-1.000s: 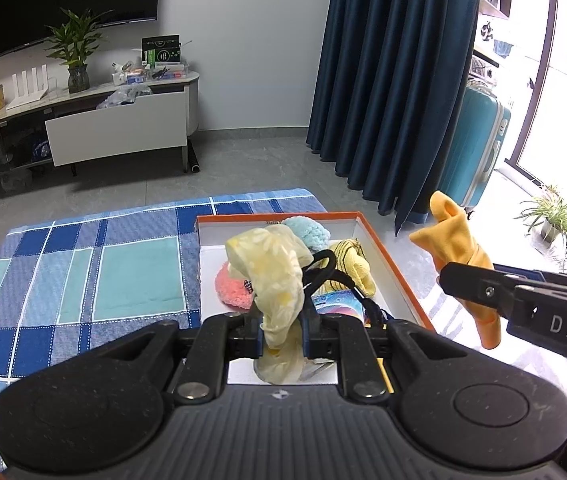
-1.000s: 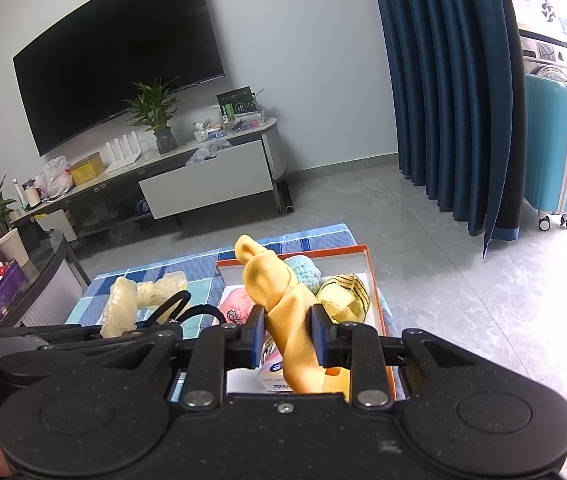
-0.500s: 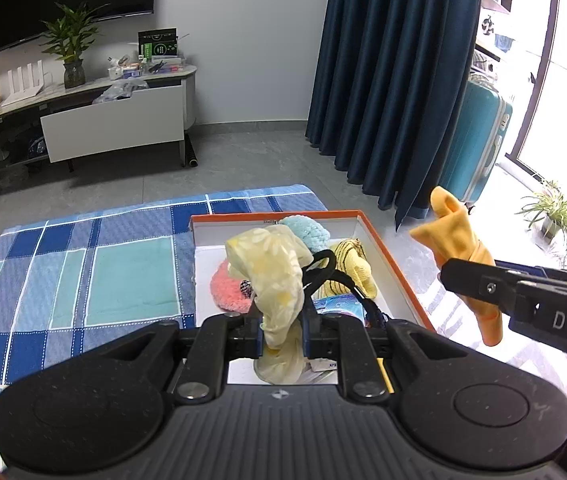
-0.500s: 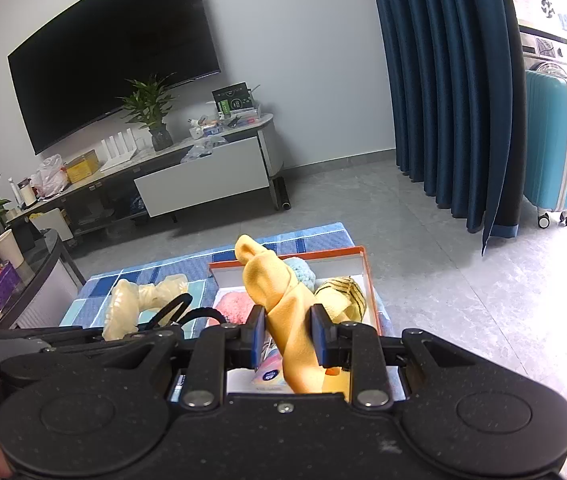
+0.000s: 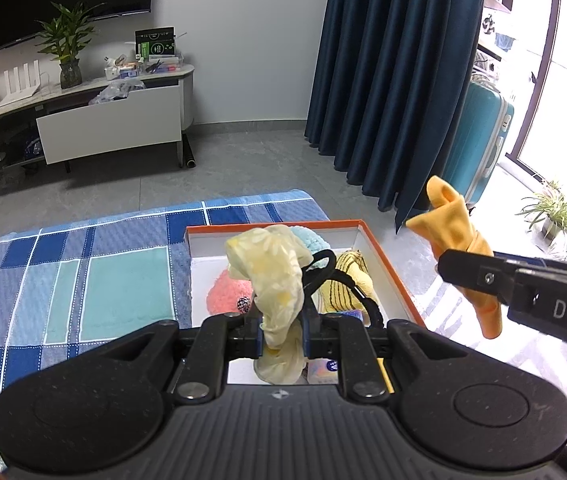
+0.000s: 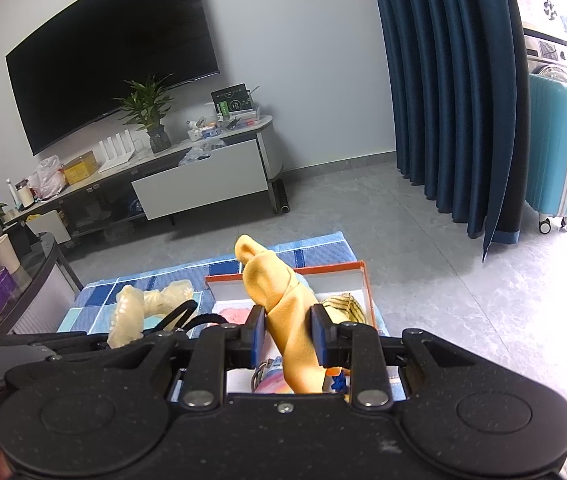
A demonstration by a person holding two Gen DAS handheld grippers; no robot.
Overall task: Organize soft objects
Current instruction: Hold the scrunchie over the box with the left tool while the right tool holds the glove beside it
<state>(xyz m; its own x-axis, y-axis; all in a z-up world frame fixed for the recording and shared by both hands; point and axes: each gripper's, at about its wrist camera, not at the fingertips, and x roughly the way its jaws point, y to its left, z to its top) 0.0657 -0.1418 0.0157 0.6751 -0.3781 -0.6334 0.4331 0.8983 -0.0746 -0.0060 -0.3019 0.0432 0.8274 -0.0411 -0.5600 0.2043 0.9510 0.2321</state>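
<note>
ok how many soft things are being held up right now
2. A pale yellow floral cloth is clamped in the left tool; an orange cloth is clamped in the right tool. Others lie in the box.

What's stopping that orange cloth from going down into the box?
Nothing visible blocks it. The right gripper holds the orange cloth above the orange box, though other soft items, like the yellow striped one, already lie inside.

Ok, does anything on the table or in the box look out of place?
Only mildly: a black cord loops up out of the orange-rimmed box, draped over the soft items inside rather than tucked in. Nothing looks spilled or damaged.
</note>
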